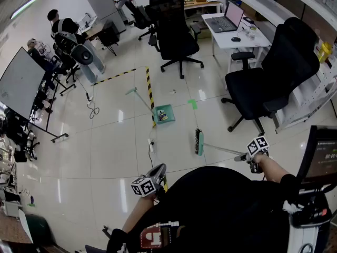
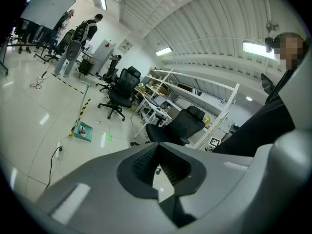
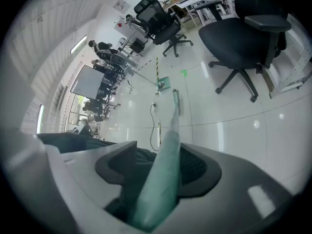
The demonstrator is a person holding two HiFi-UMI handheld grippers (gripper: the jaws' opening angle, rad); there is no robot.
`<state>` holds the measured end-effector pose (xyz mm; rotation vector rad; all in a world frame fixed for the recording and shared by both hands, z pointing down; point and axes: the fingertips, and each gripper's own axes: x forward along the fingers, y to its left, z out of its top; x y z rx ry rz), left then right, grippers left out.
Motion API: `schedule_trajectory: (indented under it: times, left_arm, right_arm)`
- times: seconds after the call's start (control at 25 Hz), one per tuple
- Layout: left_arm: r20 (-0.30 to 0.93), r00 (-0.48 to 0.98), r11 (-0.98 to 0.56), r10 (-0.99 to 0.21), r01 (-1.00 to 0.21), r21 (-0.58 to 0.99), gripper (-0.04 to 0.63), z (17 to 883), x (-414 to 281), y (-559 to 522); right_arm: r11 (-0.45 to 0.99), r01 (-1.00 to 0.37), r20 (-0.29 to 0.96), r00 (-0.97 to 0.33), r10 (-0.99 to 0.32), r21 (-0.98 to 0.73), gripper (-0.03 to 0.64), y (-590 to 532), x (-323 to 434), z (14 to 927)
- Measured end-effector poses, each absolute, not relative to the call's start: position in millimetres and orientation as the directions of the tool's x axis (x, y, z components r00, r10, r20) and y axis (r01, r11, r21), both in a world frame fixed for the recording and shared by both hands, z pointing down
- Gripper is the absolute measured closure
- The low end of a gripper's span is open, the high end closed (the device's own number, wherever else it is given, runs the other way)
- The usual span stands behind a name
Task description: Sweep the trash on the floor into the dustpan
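Jaws of the right tool [image 3: 163, 179] pinch the broom handle [image 3: 169, 140], whose long axis runs to the brush head [image 1: 198, 141] on the floor [image 1: 116, 157], just this side of the dustpan [image 1: 164, 113] (teal, like the broom). A small scrap [image 1: 174, 91] lies beyond the dustpan. The left tool [image 2: 158, 167] is spread, empty.

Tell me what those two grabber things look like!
Both are chunky grey plastic. The left gripper and right gripper have dark ribbed pads inside. Each carries a white cube with black square markers. The person wears a black top.
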<state>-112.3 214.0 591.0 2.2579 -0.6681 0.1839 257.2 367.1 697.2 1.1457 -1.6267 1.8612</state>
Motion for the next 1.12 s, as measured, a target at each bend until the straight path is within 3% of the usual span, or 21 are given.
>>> schedule_trajectory:
  times: [0.32, 0.6, 0.92, 1.12]
  left_arm:
    - [0.328, 0.861, -0.576, -0.388, -0.505, 0.643, 0.597, 598, -40, 205]
    - [0.327, 0.861, -0.554, -0.39, -0.503, 0.663, 0.597, 603, -39, 134]
    - [0.331, 0.882, -0.542, -0.335, -0.468, 0.698, 0.597, 647, -58, -38]
    - [0.332, 0.89, -0.584, -0.314, -0.457, 0.671, 0.597, 626, -65, -160]
  right_arm:
    - [-0.221, -0.746, 0.778, -0.592, -0.211, -0.628, 0.362, 352, 318, 701]
    - [-0.261, -0.749, 0.793, -0.583, -0.18, -0.61, 0.36, 292, 325, 710]
    - [-0.275, -0.769, 0.816, -0.558, -0.152, -0.577, 0.362, 125, 310, 713]
    - [-0.181, -0.843, 0.862, -0.488, -0.138, -0.507, 0.362, -18, 317, 686]
